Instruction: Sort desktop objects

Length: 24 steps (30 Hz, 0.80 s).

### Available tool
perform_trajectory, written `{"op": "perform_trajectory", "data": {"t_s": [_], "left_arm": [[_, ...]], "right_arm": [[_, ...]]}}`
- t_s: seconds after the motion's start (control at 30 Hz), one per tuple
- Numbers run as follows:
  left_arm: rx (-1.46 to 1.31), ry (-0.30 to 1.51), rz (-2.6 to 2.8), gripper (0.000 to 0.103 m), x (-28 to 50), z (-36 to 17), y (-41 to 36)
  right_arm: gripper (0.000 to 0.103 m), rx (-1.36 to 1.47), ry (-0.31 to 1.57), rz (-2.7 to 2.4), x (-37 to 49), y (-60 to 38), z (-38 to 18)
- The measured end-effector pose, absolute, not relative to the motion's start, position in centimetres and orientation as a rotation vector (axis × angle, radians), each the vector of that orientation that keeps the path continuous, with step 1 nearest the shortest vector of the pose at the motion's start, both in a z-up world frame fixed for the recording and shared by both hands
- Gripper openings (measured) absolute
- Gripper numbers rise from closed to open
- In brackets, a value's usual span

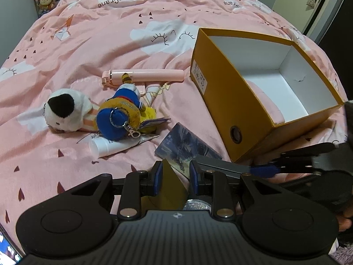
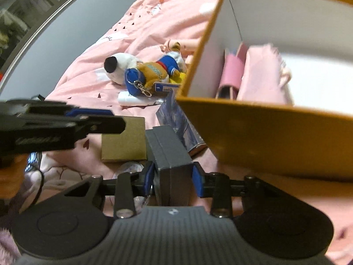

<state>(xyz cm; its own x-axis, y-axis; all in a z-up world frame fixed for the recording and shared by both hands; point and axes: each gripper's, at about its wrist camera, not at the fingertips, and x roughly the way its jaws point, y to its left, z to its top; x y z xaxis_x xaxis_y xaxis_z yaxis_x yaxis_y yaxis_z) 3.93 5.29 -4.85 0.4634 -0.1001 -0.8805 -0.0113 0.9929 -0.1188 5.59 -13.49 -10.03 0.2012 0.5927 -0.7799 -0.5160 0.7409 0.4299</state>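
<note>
On the pink bed, my left gripper [image 1: 175,175] is shut on a small brown cardboard box [image 1: 172,187], which shows again in the right wrist view as the cardboard box [image 2: 123,139]. My right gripper [image 2: 173,180] is shut on a dark grey box [image 2: 169,152], its blue pads on both sides. A finger [image 1: 229,167] of the right gripper reaches in from the right. The open orange box [image 1: 220,101] with a white inside stands just right of both grippers. Its near wall [image 2: 264,137] fills the right side of the right wrist view, with a pink case [image 2: 231,75] and pink cloth [image 2: 260,77] inside.
Loose on the quilt lie a white dog plush [image 1: 66,110], a blue and yellow plush keychain [image 1: 123,114], a pink stick [image 1: 143,76], a white tube [image 1: 106,146] and a blue booklet [image 1: 183,145]. A clear round thing [image 2: 130,167] sits under the grippers. A phone [image 1: 8,249] shows at the bottom left.
</note>
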Motion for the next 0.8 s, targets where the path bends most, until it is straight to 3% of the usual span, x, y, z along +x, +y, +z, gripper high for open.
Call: {"op": "perform_trajectory", "data": {"t_s": [0.13, 0.33, 0.5, 0.8], "left_arm": [[-0.166, 1.104, -0.054, 0.036, 4.9, -5.0, 5.5], [-0.221, 1.141, -0.049, 0.037, 6.3, -5.4, 5.3], [-0.23, 1.153, -0.064, 0.037, 6.7, -5.5, 4.6], [-0.228, 1.155, -0.083, 0.037, 6.5, -5.7, 3.9]], "right_arm": [[0.037, -0.006, 1.108, 0.738, 4.9, -14.9, -7.5], [0.037, -0.103, 1.15, 0.702, 4.2, -16.6, -5.2], [0.037, -0.264, 1.137, 0.646, 2.8, -17.0, -4.8], [0.038, -0.26, 1.143, 0.606, 3.7, -16.0, -6.2]]}}
